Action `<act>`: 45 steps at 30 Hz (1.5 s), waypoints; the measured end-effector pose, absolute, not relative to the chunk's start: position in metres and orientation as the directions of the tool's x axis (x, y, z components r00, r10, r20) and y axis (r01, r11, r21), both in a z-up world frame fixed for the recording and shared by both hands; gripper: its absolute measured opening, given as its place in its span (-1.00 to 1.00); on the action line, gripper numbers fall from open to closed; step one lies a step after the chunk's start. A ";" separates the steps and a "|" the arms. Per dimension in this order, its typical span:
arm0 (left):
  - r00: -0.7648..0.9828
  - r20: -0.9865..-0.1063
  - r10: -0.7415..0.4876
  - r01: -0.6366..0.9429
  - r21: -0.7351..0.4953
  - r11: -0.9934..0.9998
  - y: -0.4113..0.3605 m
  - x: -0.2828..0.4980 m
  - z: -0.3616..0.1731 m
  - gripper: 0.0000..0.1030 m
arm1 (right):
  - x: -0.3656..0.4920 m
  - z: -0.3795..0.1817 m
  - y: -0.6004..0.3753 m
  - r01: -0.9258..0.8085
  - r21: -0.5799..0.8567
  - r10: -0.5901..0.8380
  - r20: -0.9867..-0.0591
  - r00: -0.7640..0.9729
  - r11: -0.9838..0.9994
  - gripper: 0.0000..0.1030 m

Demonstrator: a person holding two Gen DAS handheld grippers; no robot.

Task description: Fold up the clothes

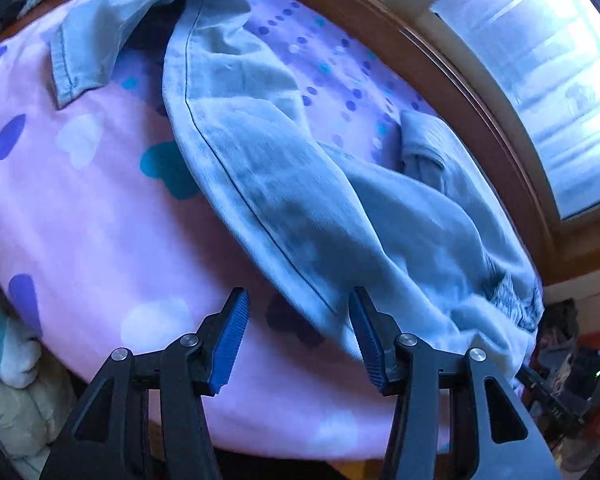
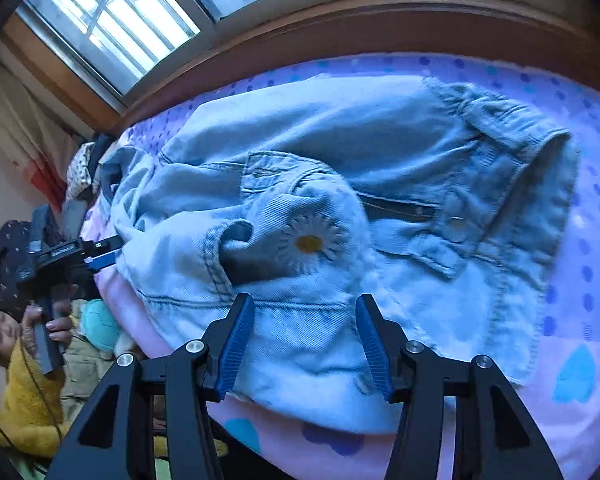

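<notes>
A light blue denim jacket [image 2: 340, 168] with a daisy patch [image 2: 310, 243] lies spread and rumpled on the pink heart-print bed sheet [image 2: 560, 400]. My right gripper [image 2: 305, 312] is open, its blue pads just above the jacket's near hem. In the left wrist view the jacket [image 1: 300, 184] runs diagonally across the sheet [image 1: 80, 208]. My left gripper [image 1: 298, 304] is open, its right pad beside the jacket's edge, holding nothing. The left gripper also shows in the right wrist view [image 2: 108, 250] at the jacket's left edge.
A brown wooden bed frame [image 2: 340, 32] and a window [image 2: 112, 20] run along the far side. A person in a yellow top [image 2: 24, 392] sits at the left, with soft toys [image 2: 100, 324] beside the bed. Clutter [image 1: 568, 360] lies off the bed's right end.
</notes>
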State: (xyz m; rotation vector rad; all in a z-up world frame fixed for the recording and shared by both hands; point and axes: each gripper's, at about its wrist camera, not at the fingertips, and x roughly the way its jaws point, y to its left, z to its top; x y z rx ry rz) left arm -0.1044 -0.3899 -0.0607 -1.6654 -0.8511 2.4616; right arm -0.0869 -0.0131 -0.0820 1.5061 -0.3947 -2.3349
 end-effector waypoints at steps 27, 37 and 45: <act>-0.603 -0.638 0.479 -0.170 -0.484 -0.859 -0.342 -0.091 0.081 -0.80 | -0.063 0.147 0.049 -0.010 0.286 -0.146 -0.517 -0.843 -0.958 -0.86; -0.177 -0.795 0.580 -0.213 -0.544 -0.812 -0.267 -0.044 -0.019 -0.80 | 0.035 0.003 0.098 -0.353 0.142 0.098 -0.809 -0.580 -0.925 -0.87; -0.168 -0.838 0.519 -0.278 -0.465 -0.841 -0.292 -0.029 -0.014 -0.41 | 0.055 -0.099 0.100 -0.462 0.085 0.126 -0.904 -0.408 -0.883 -0.53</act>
